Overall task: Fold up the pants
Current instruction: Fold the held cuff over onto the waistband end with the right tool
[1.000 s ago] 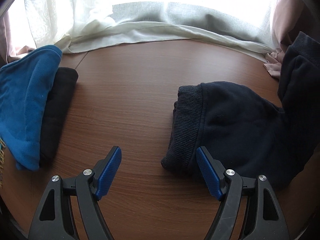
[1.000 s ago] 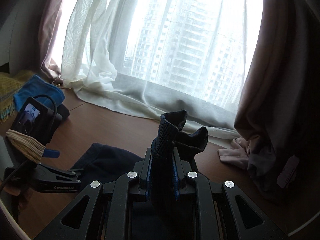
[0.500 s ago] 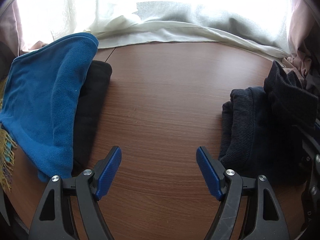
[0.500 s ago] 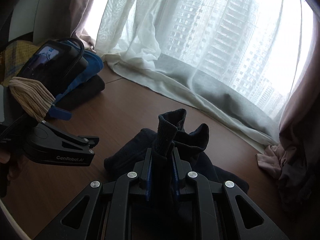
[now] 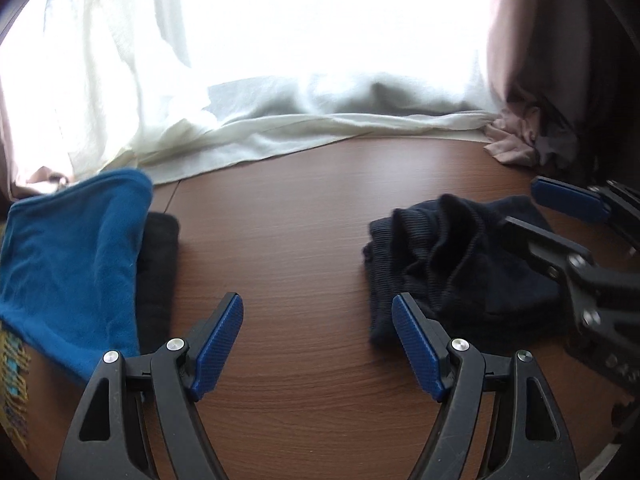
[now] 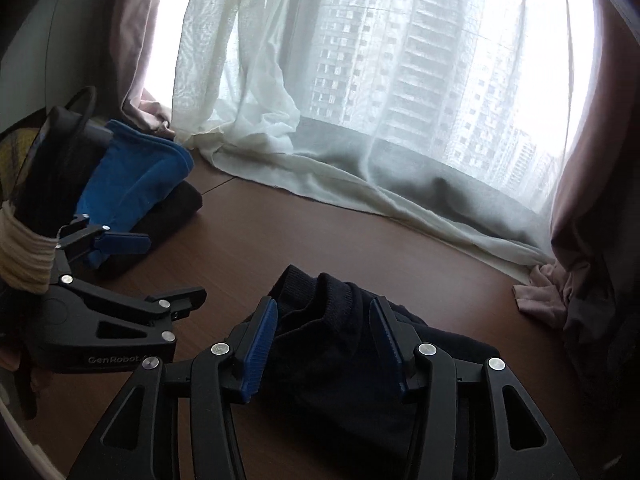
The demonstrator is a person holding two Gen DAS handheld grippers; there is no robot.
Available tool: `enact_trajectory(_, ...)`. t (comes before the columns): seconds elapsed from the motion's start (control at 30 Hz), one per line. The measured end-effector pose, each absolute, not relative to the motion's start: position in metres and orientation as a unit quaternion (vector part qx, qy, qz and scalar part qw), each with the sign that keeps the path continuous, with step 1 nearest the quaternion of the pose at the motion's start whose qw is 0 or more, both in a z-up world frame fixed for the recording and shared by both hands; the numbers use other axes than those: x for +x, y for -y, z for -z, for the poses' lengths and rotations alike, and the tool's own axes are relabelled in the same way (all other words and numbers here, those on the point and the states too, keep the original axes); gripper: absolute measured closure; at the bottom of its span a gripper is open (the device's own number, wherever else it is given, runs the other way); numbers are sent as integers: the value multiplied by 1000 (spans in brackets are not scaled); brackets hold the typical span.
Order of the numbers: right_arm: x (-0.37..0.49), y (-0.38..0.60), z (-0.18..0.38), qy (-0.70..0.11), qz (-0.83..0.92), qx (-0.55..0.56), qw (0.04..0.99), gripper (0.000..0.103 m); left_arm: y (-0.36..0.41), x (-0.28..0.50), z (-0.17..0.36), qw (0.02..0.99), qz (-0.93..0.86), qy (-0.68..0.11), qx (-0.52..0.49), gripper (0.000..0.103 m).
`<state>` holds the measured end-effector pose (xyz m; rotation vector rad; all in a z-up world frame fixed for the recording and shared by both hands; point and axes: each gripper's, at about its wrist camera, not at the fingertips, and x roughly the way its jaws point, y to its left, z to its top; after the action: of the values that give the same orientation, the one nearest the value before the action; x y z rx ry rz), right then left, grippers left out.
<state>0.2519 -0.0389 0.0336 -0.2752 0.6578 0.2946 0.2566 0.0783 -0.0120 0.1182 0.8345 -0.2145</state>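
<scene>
The dark navy pants (image 6: 352, 364) lie in a thick folded bundle on the brown wooden table (image 5: 288, 240), at about three o'clock in the left wrist view and at six o'clock in the right one, their ribbed cuffs (image 5: 432, 232) heaped loosely on top.

The right gripper (image 6: 324, 344) has just been opening: its blue pads stand apart on either side of the cuffs, with cloth between them but no visible pinch. The left gripper (image 5: 318, 344) hangs wide and empty over bare table, its right finger just beside the near edge of the bundle.

The main risk, as I judge it, is the top layer. The cuffs sit rumpled and raised, not flat, so they may spring back or slide off toward nine o'clock once the right pads clear them. If the right gripper pulls away while cloth still catches on a ridged pad, it could drag the fold open. The left gripper is close enough that a careless sweep toward three o'clock might nudge the bundle's edge and skew it.

At nine o'clock a blue fleece garment (image 5: 72, 264) rests on a black folded garment (image 5: 158, 276); that stack is well apart, so a collision there seems unlikely. The white curtain (image 5: 280, 136) pools along the far table edge, well clear.
</scene>
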Motion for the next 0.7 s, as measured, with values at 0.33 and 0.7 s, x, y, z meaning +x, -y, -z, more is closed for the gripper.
enact_trajectory(0.33,265,71,-31,-352,-126,-75,925,54,-36,265,19,886,233,-400,41,52)
enact_trajectory(0.7,275,58,-22,-364,-151,-65,917,55,-37,278,38,868,249,-430,-6,61)
